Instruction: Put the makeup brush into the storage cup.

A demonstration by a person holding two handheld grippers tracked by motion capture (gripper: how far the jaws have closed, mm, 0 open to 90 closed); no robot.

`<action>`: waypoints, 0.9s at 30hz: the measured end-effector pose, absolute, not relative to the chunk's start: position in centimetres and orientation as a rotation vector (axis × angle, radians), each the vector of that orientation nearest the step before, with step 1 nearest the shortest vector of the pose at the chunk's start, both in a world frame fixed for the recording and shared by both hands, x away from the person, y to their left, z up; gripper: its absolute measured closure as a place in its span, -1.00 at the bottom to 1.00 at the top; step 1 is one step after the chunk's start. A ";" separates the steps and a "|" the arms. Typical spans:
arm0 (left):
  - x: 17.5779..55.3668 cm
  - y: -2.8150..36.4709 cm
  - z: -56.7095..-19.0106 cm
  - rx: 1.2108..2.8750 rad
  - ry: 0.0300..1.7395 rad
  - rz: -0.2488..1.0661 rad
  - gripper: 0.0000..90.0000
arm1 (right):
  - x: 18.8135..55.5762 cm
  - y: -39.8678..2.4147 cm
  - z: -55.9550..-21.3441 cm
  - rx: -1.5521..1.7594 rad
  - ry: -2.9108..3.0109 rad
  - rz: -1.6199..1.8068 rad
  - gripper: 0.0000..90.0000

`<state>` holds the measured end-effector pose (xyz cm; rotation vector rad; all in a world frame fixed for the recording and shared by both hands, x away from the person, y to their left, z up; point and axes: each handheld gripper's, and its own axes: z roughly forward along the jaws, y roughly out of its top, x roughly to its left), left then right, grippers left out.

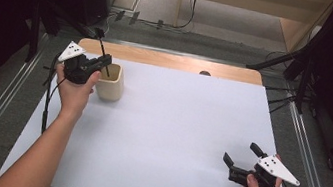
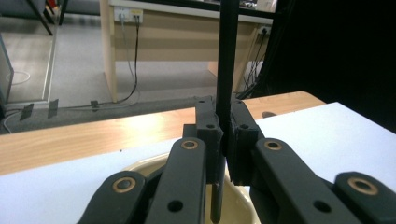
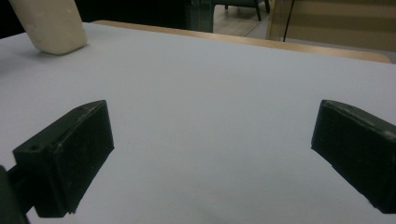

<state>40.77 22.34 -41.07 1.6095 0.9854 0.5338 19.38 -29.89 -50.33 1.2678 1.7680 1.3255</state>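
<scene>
White-topped table (image 1: 167, 139) — cream cup (image 1: 110, 84) on it

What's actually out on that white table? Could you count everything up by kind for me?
Cream cup: 1
Thin black stick, clamped by the left gripper with its lower end in the cup: 1
Hand-held grippers, counting the right gripper: 2
Total: 4

A thin black plastic stick (image 1: 103, 48) stands nearly upright, its lower end inside a cream ceramic cup (image 1: 111, 87) on the white bench (image 1: 173, 135).
</scene>
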 end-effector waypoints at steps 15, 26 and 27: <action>41.2 22.0 -42.8 1.687 1.029 0.518 0.92 | 19.4 -29.8 -50.4 1.271 1.771 1.325 -1.00; 41.3 21.5 -43.2 1.784 1.090 0.536 0.91 | 19.5 -29.8 -50.5 1.271 1.776 1.322 -1.00; 41.3 21.5 -43.2 1.787 1.095 0.531 0.91 | 19.5 -29.8 -50.5 1.272 1.776 1.321 -1.00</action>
